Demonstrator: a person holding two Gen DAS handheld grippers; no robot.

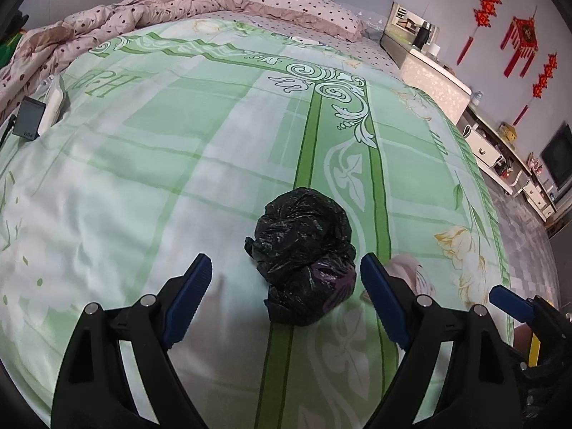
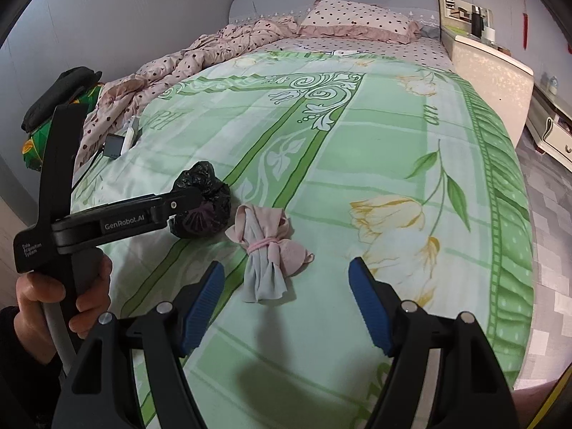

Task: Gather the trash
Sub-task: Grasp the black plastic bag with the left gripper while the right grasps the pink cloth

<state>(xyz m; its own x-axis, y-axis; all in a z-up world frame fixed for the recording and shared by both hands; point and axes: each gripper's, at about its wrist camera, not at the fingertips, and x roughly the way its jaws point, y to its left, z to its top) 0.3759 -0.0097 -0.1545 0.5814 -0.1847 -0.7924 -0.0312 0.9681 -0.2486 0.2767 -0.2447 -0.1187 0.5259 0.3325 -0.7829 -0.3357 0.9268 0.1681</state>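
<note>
Crumpled black plastic bag (image 1: 302, 259) lying on the green floral bedspread (image 1: 178, 164), tied cloth bundle (image 2: 266, 250) sitting just beside it, left gripper (image 1: 286, 282) hovering wide open over the bag, right gripper (image 2: 286, 286) gaping empty above the bundle, pink dotted quilt (image 2: 200, 60) bunching near the headboard.

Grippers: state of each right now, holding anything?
Left gripper: open, empty, black trash bag ahead between its fingers.
Right gripper: open, empty, tied cloth bundle ahead.
</note>
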